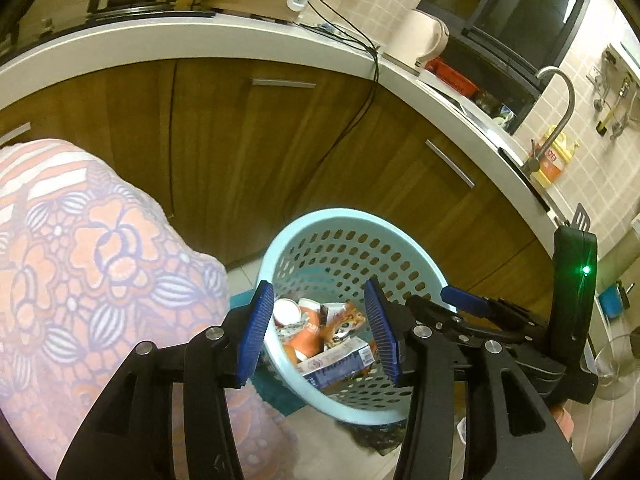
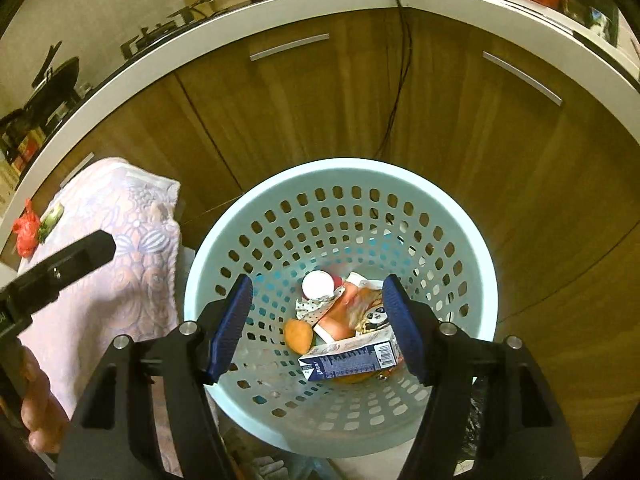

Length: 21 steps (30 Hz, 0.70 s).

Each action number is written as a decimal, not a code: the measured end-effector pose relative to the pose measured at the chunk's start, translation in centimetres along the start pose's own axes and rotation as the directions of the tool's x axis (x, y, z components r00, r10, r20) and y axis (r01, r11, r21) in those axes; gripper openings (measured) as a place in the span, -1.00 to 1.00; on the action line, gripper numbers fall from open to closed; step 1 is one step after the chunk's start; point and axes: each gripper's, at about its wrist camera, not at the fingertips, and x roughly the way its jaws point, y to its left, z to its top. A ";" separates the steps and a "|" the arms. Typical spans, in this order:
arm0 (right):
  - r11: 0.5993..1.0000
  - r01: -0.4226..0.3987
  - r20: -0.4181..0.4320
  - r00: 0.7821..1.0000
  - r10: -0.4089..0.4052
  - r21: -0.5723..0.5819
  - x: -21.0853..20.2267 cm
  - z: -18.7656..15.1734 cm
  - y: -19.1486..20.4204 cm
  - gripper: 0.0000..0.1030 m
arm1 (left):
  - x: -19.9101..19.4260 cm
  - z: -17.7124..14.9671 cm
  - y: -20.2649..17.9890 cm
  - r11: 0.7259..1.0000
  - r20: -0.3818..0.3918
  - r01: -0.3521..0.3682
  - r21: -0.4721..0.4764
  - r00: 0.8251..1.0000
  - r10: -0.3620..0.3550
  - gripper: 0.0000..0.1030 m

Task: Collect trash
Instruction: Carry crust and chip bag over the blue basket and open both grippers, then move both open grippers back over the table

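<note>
The left claw [image 1: 322, 334] is seen spread wide in the left wrist view, with nothing held between its blue pads [image 1: 256, 332]. Directly beyond and below the pads a pale blue perforated basket [image 1: 280, 240] is tilted toward the camera; inside it a blue-and-white carton [image 1: 336, 364] lies nearest, with an orange paper cup [image 1: 306, 336] and a white cup [image 1: 286, 312] behind it. To the left of the claw a floral cloth [image 1: 92, 248] is draped, touching the left finger's side of the frame. Behind the basket wooden cabinet doors [image 1: 224, 140] are topped by a white counter edge [image 1: 200, 36], over which a black cable [image 1: 370, 92] hangs. The right claw [image 1: 464, 300] is seen just right of the basket rim. Far right, a tap [image 1: 560, 112] rises over the counter.

In the right wrist view the right claw [image 2: 318, 332] is likewise spread apart and empty, poised above the basket [image 2: 472, 240] mouth. The carton [image 2: 348, 362] lies just inside the right pad [image 2: 404, 336], with an orange peel [image 2: 298, 336] toward the left pad and the white cup [image 2: 318, 284] farther ahead. The cloth [image 2: 132, 232] lies left of the basket, touching its rim, with a red scrap [image 2: 26, 232] on its far corner. Open floor is barely visible below the basket; cabinet doors [image 2: 320, 112] close off the space ahead.
</note>
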 end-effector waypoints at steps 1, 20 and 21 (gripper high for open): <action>1.000 0.008 -0.008 1.000 -0.008 -0.010 0.0 0.0 0.3 0.24 | -0.1 0.0 0.1 1.000 0.002 -0.001 -0.002 1.000 0.001 -0.11; 0.975 -0.150 0.113 0.979 0.169 -0.162 -4.0 2.7 10.7 0.26 | -11.7 -0.1 8.0 0.982 0.193 -0.124 -0.144 0.969 0.151 -0.11; 0.971 -0.158 0.116 0.977 0.180 -0.179 -4.1 2.9 11.9 0.26 | -12.7 -0.1 9.0 0.977 0.205 -0.139 -0.163 0.964 0.171 -0.10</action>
